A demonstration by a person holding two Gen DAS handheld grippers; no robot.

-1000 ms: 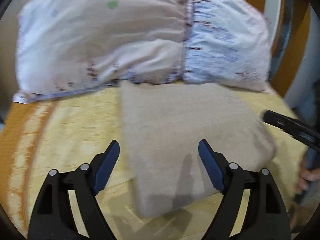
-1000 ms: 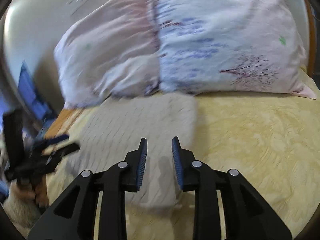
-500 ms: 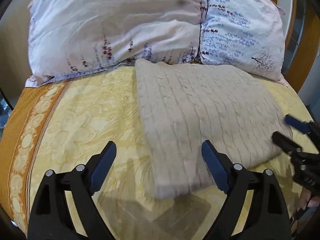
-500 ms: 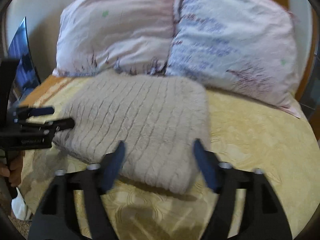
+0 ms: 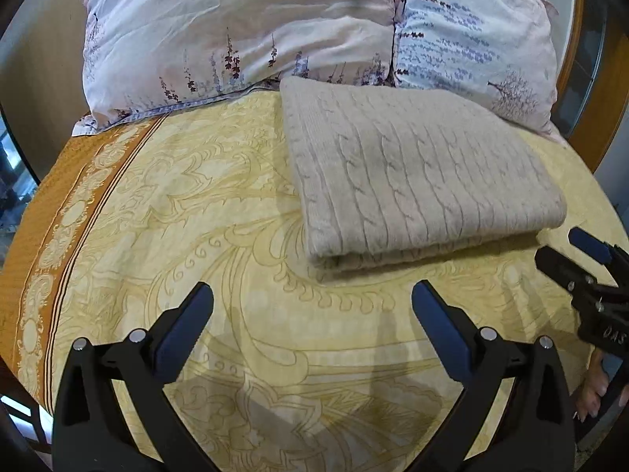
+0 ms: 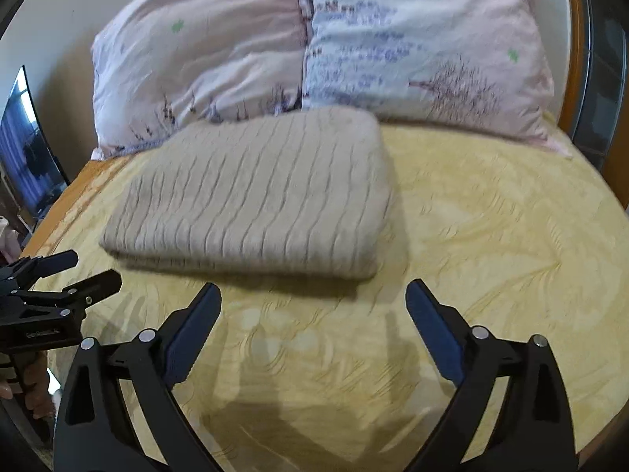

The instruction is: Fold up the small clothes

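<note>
The sweater (image 5: 412, 181) lay folded in a neat rectangle on the bedspread (image 5: 196, 236), touching the pillows (image 5: 243, 27). My left claw (image 5: 312, 326) and right claw (image 6: 312, 322) gaped wide, holding nothing; I judged this piece finished.

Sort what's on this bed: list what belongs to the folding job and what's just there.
Job:
- beige cable-knit sweater, folded
- left gripper, open, empty
- right gripper, open, empty

Just there:
- two floral pillows
- yellow patterned bedspread
</note>
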